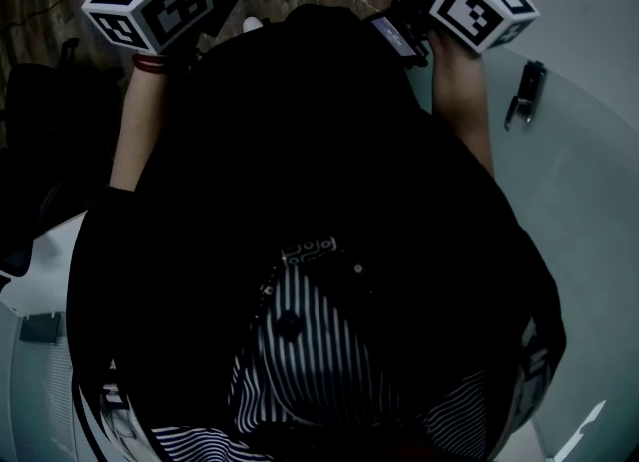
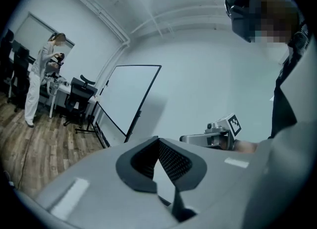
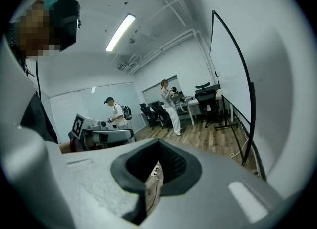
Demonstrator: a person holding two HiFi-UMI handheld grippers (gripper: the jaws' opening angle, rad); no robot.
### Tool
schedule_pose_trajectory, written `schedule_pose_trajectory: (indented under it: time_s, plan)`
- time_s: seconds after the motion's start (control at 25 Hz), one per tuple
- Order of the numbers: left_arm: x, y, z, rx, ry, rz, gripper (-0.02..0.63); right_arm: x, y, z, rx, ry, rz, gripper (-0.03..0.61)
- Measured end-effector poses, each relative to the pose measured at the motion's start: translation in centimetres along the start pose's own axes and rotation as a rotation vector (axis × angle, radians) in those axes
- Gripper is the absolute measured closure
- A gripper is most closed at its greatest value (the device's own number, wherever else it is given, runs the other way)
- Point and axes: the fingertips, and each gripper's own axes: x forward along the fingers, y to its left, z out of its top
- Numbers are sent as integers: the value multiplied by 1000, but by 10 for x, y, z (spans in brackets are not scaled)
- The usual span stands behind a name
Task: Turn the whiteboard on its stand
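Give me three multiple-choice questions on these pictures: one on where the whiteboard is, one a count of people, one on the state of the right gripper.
1. In the left gripper view, where is the whiteboard relative to the left gripper?
A) clamped between its jaws
B) beyond it, up and to the left, apart from it
C) lying flat on the floor

2. In the right gripper view, how many people stand far back in the room?
A) none
B) two
C) five

3. The right gripper is:
A) shut and empty
B) shut on a marker
C) wide open

Answers: B, the board stands upright well away from the jaws; B, a person in white and a person with a backpack; A, the jaw tips meet with nothing between.
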Motion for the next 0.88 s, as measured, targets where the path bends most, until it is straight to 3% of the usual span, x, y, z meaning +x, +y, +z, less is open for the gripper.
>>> schedule_pose_trajectory:
  time_s: [0.16,0.36,0.88]
  plan:
    - [0,-4,-9,2,13,-25,618,-2,1,-12,25,47,-20,577]
    - [3,-4,-17,9,65,-40,618,4,-16,-3,57,15,-63,577]
    - [-2,-6,-14,-10,60,-12,618,6,-13,1,78,11,-27,577]
